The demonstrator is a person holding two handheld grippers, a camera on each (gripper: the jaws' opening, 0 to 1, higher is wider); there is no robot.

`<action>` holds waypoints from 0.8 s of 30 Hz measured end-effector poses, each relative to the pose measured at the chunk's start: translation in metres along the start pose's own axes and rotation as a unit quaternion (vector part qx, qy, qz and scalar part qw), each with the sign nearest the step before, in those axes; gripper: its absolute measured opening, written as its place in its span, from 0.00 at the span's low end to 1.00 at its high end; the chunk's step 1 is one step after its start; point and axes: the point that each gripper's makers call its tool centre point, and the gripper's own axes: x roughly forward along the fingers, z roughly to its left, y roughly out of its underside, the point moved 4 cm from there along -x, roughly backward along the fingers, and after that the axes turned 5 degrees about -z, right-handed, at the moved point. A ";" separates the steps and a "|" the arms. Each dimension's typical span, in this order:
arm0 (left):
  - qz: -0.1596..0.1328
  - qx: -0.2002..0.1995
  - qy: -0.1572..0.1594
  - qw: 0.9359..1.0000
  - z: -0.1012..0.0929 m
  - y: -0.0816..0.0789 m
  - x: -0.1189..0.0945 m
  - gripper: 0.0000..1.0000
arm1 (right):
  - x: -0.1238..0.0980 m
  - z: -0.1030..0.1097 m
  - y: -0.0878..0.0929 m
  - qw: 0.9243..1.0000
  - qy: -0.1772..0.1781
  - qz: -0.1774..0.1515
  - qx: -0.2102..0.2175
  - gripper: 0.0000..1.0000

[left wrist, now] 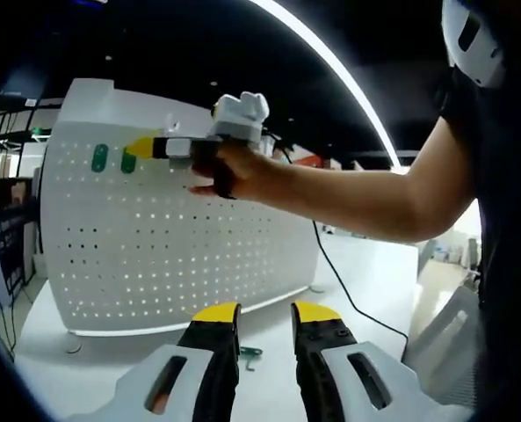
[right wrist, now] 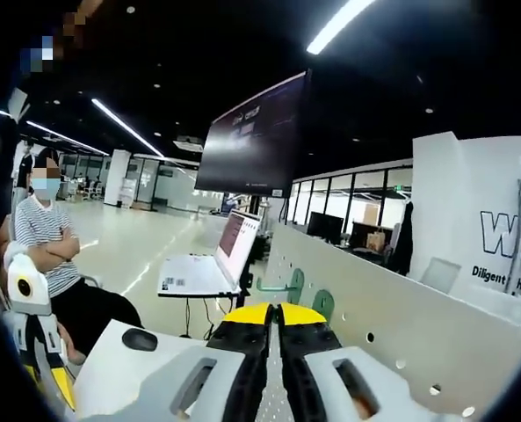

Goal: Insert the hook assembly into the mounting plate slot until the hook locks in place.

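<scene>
A white pegboard mounting plate (left wrist: 181, 237) stands upright on a white table (left wrist: 58, 352). Two green hook assemblies (left wrist: 99, 156) (left wrist: 128, 161) sit side by side in its upper left. A person's hand holds my right gripper (left wrist: 141, 147) with its yellow tip against the right-hand hook. In the right gripper view the plate (right wrist: 392, 343) runs away edge-on. One green hook (right wrist: 293, 284) sticks out to the left and another (right wrist: 323, 303) sits just behind the jaws. My right gripper (right wrist: 275, 315) is shut with nothing seen between its tips. My left gripper (left wrist: 266, 312) hangs open low before the plate, above a loose green hook (left wrist: 249, 353) on the table.
A black cable (left wrist: 348, 290) trails across the table right of the plate. The person's forearm (left wrist: 374, 198) spans the upper right. Beyond the plate's edge are a laptop on a stand (right wrist: 209, 264), a dark hanging screen (right wrist: 256, 136) and a seated person (right wrist: 49, 246).
</scene>
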 end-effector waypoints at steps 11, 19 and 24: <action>0.004 0.004 -0.003 1.000 0.000 0.001 0.000 0.24 | -0.007 -0.004 0.002 1.000 0.008 0.008 -0.015 0.09; 0.008 0.008 -0.007 1.000 0.000 0.002 0.000 0.24 | -0.029 -0.002 0.007 1.000 0.019 0.009 -0.009 0.18; 0.011 0.012 -0.012 1.000 0.002 0.003 0.000 0.24 | -0.046 0.001 0.011 1.000 0.027 0.010 -0.003 0.19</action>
